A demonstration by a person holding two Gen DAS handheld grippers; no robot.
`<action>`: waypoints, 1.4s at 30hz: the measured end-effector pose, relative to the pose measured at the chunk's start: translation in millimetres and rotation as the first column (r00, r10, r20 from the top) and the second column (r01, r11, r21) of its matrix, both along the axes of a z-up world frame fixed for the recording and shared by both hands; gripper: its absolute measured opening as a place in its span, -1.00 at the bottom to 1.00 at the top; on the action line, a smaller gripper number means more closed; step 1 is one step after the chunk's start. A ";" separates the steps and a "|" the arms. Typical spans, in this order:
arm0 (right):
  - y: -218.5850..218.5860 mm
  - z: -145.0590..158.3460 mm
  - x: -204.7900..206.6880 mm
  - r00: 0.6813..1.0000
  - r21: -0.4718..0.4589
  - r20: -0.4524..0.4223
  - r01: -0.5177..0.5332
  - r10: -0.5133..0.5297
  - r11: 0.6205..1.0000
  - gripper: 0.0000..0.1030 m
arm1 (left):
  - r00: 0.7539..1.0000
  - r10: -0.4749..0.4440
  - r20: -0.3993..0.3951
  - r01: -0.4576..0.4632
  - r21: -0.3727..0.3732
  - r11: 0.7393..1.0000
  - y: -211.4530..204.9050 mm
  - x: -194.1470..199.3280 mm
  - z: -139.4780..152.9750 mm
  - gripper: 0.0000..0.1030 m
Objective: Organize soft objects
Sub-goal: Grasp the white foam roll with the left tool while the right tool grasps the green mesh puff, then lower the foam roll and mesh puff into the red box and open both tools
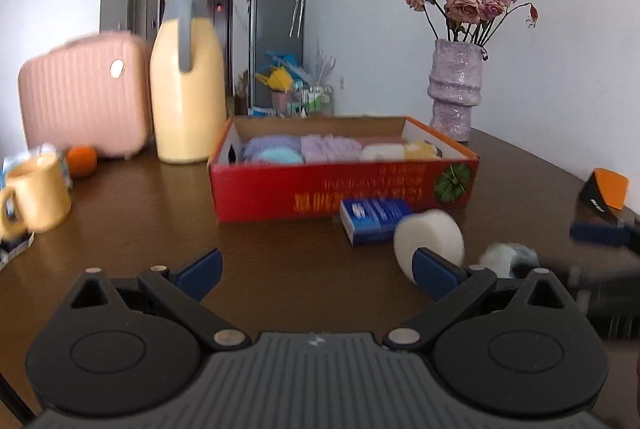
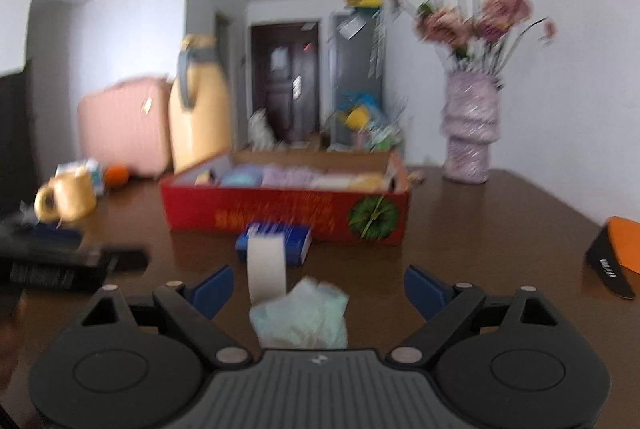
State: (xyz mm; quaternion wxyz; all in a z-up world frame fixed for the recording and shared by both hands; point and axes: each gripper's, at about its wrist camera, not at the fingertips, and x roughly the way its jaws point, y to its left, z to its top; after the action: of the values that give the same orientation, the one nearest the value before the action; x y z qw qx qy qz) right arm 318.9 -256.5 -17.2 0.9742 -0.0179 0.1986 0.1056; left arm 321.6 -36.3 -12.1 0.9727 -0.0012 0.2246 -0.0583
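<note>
Both spread empty | right hand-held gripper (image 2: 318, 287) straddles pale cloth (image 2: 300, 313) | lower, pinch centre | left hand-held gripper (image 1: 318, 269) idle

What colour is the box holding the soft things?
The box is red outside with orange lettering and a green round emblem; the left wrist view shows it best.

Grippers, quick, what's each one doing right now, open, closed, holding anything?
Left gripper: open, holding nothing.
Right gripper: open, pale green soft object between its fingers, not clamped.
</note>
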 end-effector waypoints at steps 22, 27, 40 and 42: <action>-53.1 -14.0 29.9 0.994 0.029 -0.101 0.045 -0.042 0.999 -0.21 | 0.973 -0.135 -0.188 0.133 -0.025 0.991 -92.3 82.9 -18.9 -0.38; -46.9 -8.8 23.8 0.996 0.038 -0.087 0.022 -0.019 0.999 -0.21 | 0.979 -0.156 -0.133 0.153 -0.032 0.988 -88.9 62.5 -5.6 -0.39; -8.8 25.7 -15.3 0.995 0.060 0.009 -0.104 0.103 0.993 -0.21 | 0.998 -0.063 0.019 0.064 -0.065 0.996 -31.2 -15.4 49.8 -0.39; -0.2 31.0 -18.7 0.991 0.058 0.027 -0.130 0.128 0.990 -0.21 | 0.998 -0.051 0.033 0.053 -0.070 0.996 -23.3 -22.1 53.7 -0.38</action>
State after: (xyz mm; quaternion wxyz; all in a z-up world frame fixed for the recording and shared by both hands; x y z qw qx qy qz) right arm 300.1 -256.7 13.7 0.9677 -0.0028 0.1826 0.1740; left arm 299.4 -59.6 41.6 0.9736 -0.0290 0.2070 -0.0917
